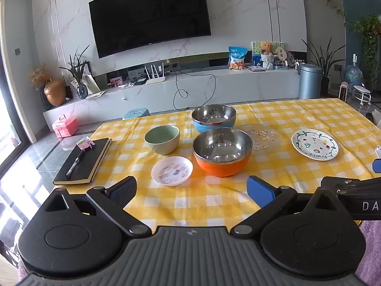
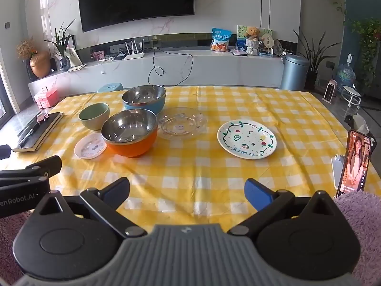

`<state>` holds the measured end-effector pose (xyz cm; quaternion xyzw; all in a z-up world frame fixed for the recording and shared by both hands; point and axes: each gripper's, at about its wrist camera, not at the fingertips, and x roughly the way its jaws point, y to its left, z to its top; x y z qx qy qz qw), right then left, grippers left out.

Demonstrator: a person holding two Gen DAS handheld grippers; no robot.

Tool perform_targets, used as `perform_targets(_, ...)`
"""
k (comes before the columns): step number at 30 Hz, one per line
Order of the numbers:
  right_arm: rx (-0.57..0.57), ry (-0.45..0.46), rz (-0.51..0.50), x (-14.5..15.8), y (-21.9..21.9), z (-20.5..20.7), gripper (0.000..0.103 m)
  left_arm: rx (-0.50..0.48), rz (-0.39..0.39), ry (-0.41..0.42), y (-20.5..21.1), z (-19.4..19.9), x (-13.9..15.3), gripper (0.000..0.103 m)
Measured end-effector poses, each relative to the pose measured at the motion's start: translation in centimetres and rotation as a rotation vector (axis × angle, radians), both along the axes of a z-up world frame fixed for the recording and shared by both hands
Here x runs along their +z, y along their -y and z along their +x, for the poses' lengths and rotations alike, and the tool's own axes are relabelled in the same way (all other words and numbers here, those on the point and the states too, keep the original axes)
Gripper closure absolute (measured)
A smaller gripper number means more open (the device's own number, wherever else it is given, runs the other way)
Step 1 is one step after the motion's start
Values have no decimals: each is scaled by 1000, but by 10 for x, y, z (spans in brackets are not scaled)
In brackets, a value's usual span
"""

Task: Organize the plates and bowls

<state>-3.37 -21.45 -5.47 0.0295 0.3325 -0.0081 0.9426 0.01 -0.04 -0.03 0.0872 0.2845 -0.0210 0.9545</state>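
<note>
On the yellow checked tablecloth [image 1: 214,202] stand an orange steel-lined bowl [image 1: 222,152] [image 2: 130,134], a blue steel-lined bowl [image 1: 213,118] [image 2: 144,100], a green bowl [image 1: 162,139] [image 2: 94,115], a small pink plate [image 1: 172,171] [image 2: 90,145], a clear glass plate [image 1: 262,138] [image 2: 182,122] and a white painted plate [image 1: 314,143] [image 2: 247,139]. My left gripper [image 1: 191,190] is open and empty, near the table's front edge, short of the pink plate and orange bowl. My right gripper [image 2: 187,191] is open and empty, in front of the white plate.
A black notebook with a pen [image 1: 83,162] [image 2: 38,131] lies at the table's left edge. A phone on a stand [image 2: 354,162] is at the right edge. A TV cabinet [image 1: 190,88] stands beyond the table.
</note>
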Motion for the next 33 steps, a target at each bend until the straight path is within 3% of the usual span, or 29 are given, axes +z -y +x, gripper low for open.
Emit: perform_targets(33, 0, 12, -22, -1, -5, -2, 3, 5, 9, 17, 3, -5, 5, 0)
